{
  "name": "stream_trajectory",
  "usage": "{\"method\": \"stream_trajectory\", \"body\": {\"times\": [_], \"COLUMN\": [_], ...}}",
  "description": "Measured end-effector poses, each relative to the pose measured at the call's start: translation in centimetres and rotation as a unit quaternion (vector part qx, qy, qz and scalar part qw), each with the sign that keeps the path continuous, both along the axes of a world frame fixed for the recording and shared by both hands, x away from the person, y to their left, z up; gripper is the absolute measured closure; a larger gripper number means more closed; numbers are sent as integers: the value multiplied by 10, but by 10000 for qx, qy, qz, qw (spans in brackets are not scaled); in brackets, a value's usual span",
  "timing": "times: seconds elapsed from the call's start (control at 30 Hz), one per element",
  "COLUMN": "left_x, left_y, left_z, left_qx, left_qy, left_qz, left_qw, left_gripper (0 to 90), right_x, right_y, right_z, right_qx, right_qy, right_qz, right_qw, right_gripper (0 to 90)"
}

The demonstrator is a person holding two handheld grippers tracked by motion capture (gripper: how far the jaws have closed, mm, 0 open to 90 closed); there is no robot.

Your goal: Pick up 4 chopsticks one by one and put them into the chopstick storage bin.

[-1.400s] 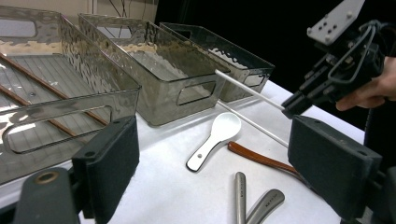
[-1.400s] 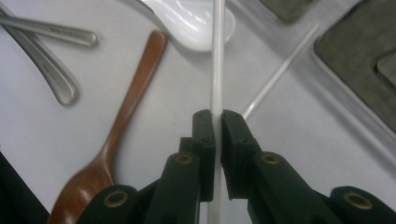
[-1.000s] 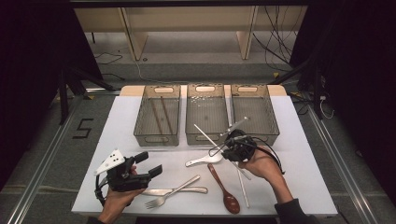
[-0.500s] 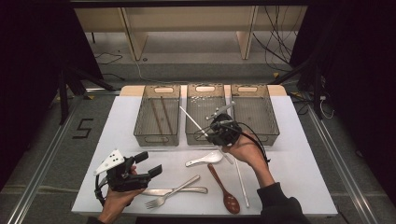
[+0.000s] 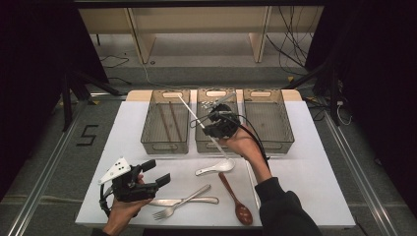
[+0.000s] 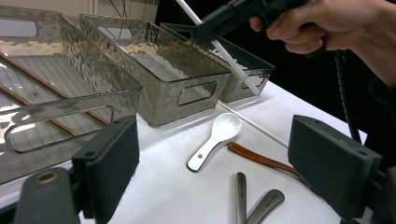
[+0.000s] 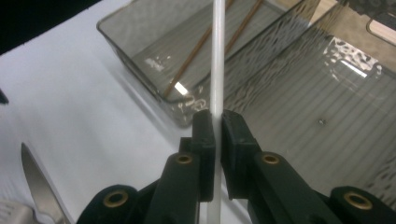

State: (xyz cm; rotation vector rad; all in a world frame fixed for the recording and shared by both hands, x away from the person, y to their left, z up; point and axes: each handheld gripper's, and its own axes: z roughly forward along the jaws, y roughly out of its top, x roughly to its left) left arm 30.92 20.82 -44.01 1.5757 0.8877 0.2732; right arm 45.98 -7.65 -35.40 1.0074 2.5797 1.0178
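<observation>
My right gripper (image 5: pixel 212 120) is shut on a white chopstick (image 5: pixel 191 111) and holds it in the air over the front of the middle bin (image 5: pixel 216 92). The stick slants up toward the left bin (image 5: pixel 164 146), which holds two brown chopsticks (image 5: pixel 172 120). In the right gripper view the pads (image 7: pixel 205 126) pinch the chopstick (image 7: pixel 217 56) above the left bin's corner. My left gripper (image 5: pixel 156 172) stands open near the table's front left with nothing between its fingers; in its own view (image 6: pixel 219 154) it faces a white spoon (image 6: pixel 217 135).
A third bin (image 5: pixel 268 145) stands at the right. On the table in front lie a white spoon (image 5: pixel 216 167), a brown spoon (image 5: pixel 236 196), a knife (image 5: pixel 187 200), a fork (image 5: pixel 177 206) and a second white chopstick (image 6: pixel 261 130).
My right gripper has carried the white chopstick up and leftward, from above the spoons to over the middle bin. The left gripper has stayed put.
</observation>
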Motion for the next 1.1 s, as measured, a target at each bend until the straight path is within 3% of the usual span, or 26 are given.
{"method": "stream_trajectory", "body": {"times": [0.4, 1.1], "left_x": [0, 0], "left_y": [0, 1], "left_z": [0, 1], "left_qx": [-8, 1], "left_qy": [-10, -39], "left_qz": [-4, -25], "left_qw": [10000, 10000], "left_gripper": [162, 162], "right_x": [21, 56], "right_y": [20, 56], "right_z": [3, 3], "right_qx": [317, 777], "right_qy": [107, 279], "right_qz": [-67, -501], "right_qw": [9994, 9953], "right_gripper": [851, 850]}}
